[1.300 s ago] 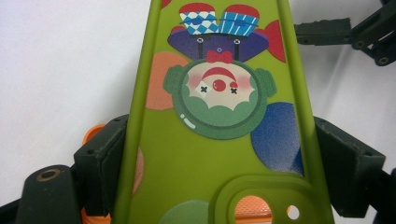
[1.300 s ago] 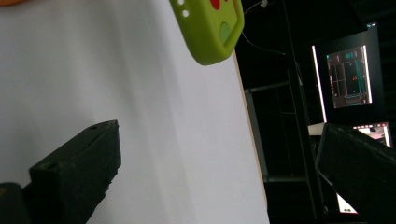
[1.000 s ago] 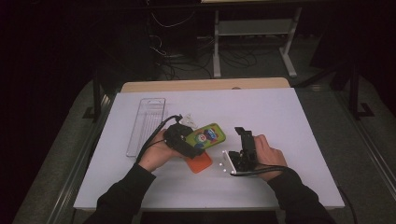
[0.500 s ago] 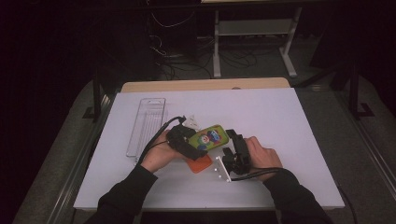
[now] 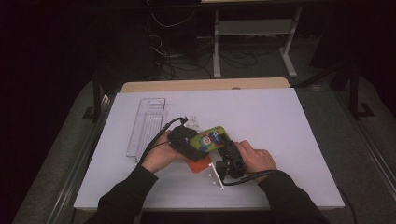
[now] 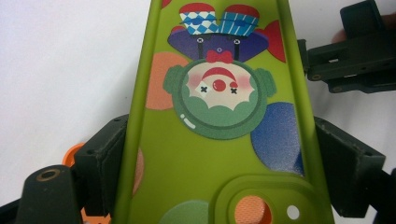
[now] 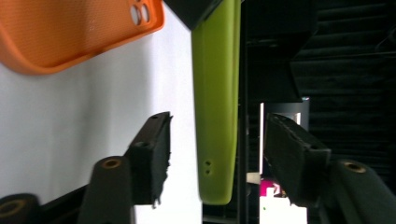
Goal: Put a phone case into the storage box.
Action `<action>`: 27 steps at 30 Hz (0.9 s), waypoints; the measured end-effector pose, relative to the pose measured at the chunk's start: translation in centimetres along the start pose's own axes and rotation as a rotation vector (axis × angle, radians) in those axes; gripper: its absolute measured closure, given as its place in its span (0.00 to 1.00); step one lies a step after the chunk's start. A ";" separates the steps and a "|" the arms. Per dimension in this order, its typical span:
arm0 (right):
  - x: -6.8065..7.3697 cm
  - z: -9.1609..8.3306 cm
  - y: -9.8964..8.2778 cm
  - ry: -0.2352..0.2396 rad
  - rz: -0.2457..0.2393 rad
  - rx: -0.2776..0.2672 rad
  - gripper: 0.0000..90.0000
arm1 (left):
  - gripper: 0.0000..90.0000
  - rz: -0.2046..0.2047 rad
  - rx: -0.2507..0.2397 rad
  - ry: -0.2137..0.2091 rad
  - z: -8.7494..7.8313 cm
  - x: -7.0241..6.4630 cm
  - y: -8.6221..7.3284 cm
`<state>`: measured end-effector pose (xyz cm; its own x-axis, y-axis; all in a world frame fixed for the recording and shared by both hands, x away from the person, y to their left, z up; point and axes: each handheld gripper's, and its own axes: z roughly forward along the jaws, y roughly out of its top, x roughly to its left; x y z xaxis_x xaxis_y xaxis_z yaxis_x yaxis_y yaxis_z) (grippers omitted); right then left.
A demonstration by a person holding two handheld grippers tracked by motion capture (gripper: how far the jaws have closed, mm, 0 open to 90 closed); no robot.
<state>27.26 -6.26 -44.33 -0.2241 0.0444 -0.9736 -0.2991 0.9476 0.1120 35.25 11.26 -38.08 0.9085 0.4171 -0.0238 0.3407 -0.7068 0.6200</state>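
Observation:
A green phone case (image 5: 211, 138) with a clown print (image 6: 219, 93) is held a little above the table, my left gripper (image 5: 195, 143) shut on its long edges (image 6: 219, 163). Under it an orange phone case (image 5: 198, 164) lies flat on the white table (image 5: 280, 121). My right gripper (image 5: 226, 150) stands at the green case's right end. Its jaws have just been closing, and the case's edge (image 7: 217, 93) hangs between them (image 7: 217, 154) with a gap on both sides. The orange case (image 7: 70, 32) shows at the upper left of the right gripper view.
A clear plastic tray (image 5: 147, 123) lies at the table's left, beyond my left hand. The right half and far side of the white sheet are bare. Dark floor, cables and a stand's legs (image 5: 252, 42) lie beyond the table's far edge.
My right gripper has moved left up to the green case's end, and its jaws have narrowed around the case's edge. The left gripper and the case have stayed put.

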 end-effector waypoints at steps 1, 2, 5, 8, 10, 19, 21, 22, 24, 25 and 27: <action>0.0 -0.1 0.1 0.002 0.008 -0.003 0.51 | 0.18 0.005 0.003 -0.002 0.0 0.0 0.0; 0.0 -0.1 0.1 0.001 0.000 -0.010 0.53 | 0.18 0.004 -0.003 -0.004 0.1 -0.1 0.0; 0.1 -0.1 0.2 0.000 -0.009 -0.015 0.60 | 0.17 0.006 -0.006 -0.006 0.2 -0.2 0.0; 0.1 -0.2 0.2 0.006 -0.017 -0.019 0.66 | 0.18 0.004 -0.005 -0.011 0.2 -0.2 0.1; 0.2 -0.2 0.3 0.011 -0.034 -0.025 0.70 | 0.17 0.004 -0.004 -0.018 0.3 -0.2 0.1; 0.2 -0.3 0.4 0.022 -0.057 -0.029 0.81 | 0.17 -0.007 -0.009 -0.030 0.2 -0.2 0.1; 0.3 -0.3 0.5 0.019 -0.059 -0.026 0.83 | 0.17 -0.013 -0.007 -0.037 0.3 -0.1 0.1; 0.3 -0.3 0.5 0.018 -0.061 -0.026 0.83 | 0.17 -0.019 -0.006 -0.042 0.3 0.0 0.0; 0.3 -0.4 0.5 0.019 -0.066 -0.026 0.84 | 0.17 -0.013 -0.006 -0.043 0.2 0.0 0.0; 0.3 -0.4 0.5 0.017 -0.066 -0.026 0.84 | 0.17 -0.015 -0.010 -0.046 0.2 0.0 0.0; 0.3 -0.4 0.6 0.013 -0.067 -0.022 0.84 | 0.17 -0.012 -0.019 -0.045 0.2 0.0 0.0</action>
<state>26.63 -5.85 -44.44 -0.2148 -0.0227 -0.9764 -0.3339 0.9412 0.0516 35.31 11.13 -38.25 0.9144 0.3993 -0.0661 0.3474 -0.6905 0.6344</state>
